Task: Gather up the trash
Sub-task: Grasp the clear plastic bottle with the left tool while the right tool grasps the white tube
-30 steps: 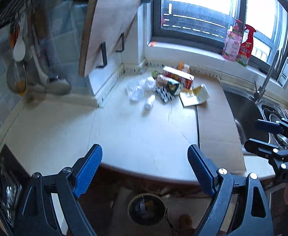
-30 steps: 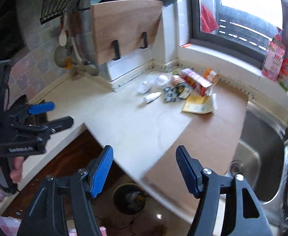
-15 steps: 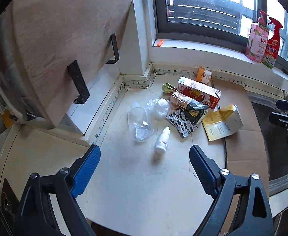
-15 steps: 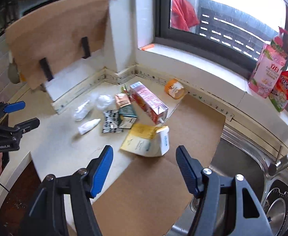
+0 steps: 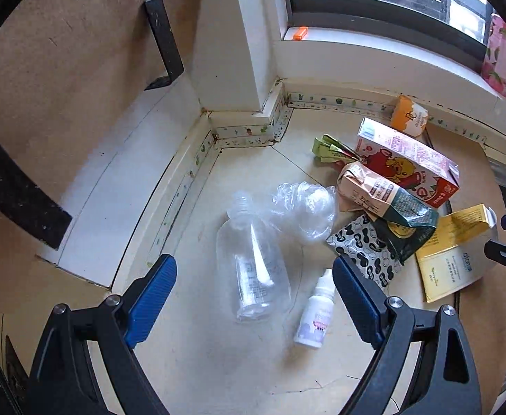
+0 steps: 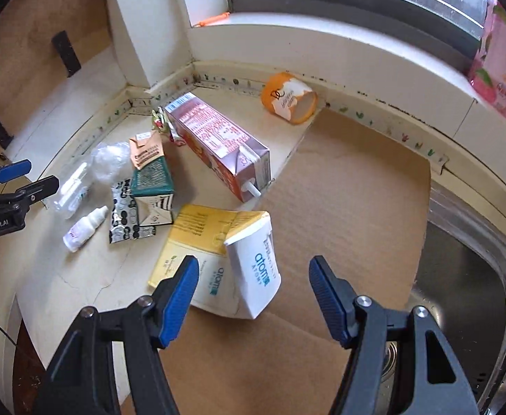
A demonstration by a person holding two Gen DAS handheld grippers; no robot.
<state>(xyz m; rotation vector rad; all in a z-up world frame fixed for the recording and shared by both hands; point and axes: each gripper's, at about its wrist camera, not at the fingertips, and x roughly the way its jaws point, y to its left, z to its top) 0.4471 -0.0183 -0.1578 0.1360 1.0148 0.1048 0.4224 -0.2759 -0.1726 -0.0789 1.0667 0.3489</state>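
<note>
Because the trash lies heaped in the corner of the pale desk (image 5: 218,363) under the window, both tongs point down at it from above. The clear, empty plastic bottle (image 5: 253,263) lies on its side just ahead of the left tongs (image 5: 253,283), whose blue pads stand wide with nothing between them; a small white dropper bottle (image 5: 314,314) lies beside it, and a crumpled clear plastic wrap (image 5: 305,207) touches its neck. The right tongs (image 6: 253,287) hang, partly spread and empty, over a flattened yellow-and-white carton (image 6: 218,252) printed "atomy", which rests half on the brown cardboard sheet (image 6: 350,190) next to the steel sink (image 6: 460,276).

Further out lie a black-and-white patterned sachet (image 5: 363,249), a crushed tan-and-green carton (image 5: 384,200), a long red drink carton (image 5: 405,159) with a cartoon bear, a folded green wrapper (image 5: 329,147), and an orange paper cup (image 6: 287,98) tipped over against the wall strip. Each tool seems set to take the piece nearest it. The left tool's body reads "GenRobot.AI" in the right wrist view.
</note>
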